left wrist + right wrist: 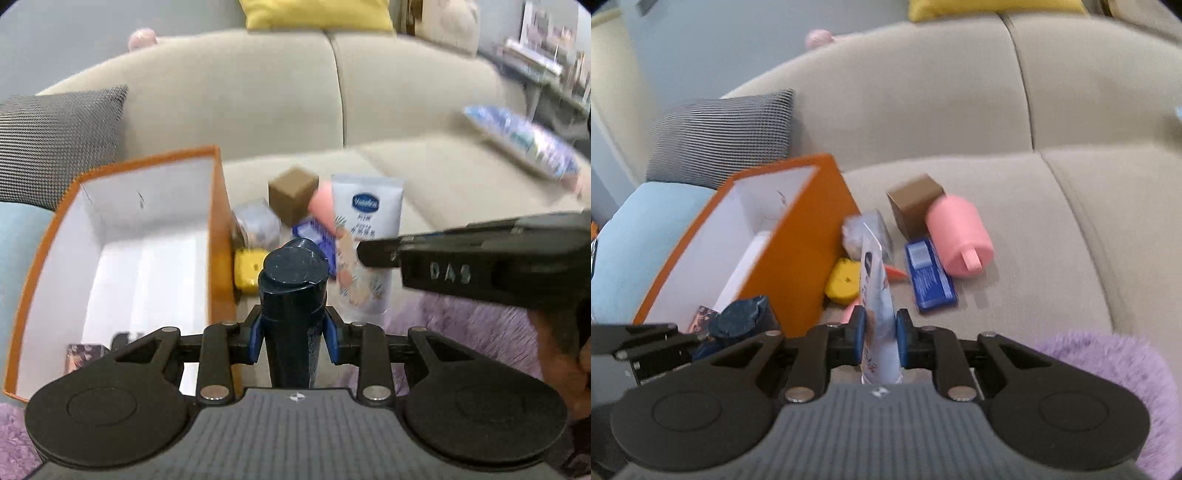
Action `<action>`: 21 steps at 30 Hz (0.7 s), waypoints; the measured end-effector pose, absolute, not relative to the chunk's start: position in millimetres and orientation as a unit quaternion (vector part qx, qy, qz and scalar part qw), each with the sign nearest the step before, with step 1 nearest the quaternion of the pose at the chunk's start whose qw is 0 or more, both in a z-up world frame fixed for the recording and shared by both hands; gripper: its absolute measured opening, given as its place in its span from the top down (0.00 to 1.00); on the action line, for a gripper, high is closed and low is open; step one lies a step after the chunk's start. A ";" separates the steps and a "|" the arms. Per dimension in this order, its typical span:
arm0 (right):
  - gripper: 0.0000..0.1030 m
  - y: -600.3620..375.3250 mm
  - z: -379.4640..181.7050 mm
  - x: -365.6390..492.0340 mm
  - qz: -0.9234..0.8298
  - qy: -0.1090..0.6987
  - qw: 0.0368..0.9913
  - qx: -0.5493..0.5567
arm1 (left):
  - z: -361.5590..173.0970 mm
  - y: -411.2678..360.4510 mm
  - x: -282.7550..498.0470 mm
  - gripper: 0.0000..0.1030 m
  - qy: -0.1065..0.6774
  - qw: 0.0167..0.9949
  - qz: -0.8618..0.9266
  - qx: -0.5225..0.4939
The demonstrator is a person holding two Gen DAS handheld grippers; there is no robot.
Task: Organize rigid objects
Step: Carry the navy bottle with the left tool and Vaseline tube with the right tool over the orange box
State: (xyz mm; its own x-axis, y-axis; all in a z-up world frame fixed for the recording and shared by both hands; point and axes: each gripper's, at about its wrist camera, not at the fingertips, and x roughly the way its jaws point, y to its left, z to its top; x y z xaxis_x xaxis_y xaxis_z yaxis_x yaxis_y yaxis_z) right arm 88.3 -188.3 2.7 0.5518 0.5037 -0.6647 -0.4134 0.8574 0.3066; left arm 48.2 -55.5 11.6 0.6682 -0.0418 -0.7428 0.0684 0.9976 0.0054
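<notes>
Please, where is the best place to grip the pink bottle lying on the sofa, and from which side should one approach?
Probably grip the pink bottle across its round body, coming from above with the fingers either side. It lies on its side on the sofa seat; its small spout points toward the camera. The brown box touches its far end, so stay near the middle.

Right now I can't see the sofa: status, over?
Left gripper shut on dark bottle. Right gripper shut on white tube. Orange box open, unobstructed.
</notes>
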 end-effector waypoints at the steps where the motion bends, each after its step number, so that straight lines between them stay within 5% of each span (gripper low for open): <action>1: 0.83 -185.1 10.4 85.2 0.264 0.387 0.882 0.052 | 19.4 -50.7 45.1 0.64 0.397 0.917 -0.032 0.008; 12: 0.83 -135.0 72.1 75.2 0.334 0.341 0.878 0.037 | 81.6 33.2 39.2 0.64 0.340 0.938 -0.022 -0.056; 21: 0.83 -78.8 76.5 86.1 0.379 0.384 0.841 0.036 | 77.9 77.3 59.2 0.64 0.393 0.917 -0.066 -0.021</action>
State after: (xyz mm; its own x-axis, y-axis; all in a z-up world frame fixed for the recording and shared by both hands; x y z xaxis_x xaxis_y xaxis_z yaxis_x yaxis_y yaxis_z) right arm 86.1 -78.8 76.5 0.4175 0.6657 -0.6185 -0.6098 0.7099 0.3524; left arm 59.2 77.3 77.9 0.6818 -0.1379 -0.7184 0.1049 0.9904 -0.0905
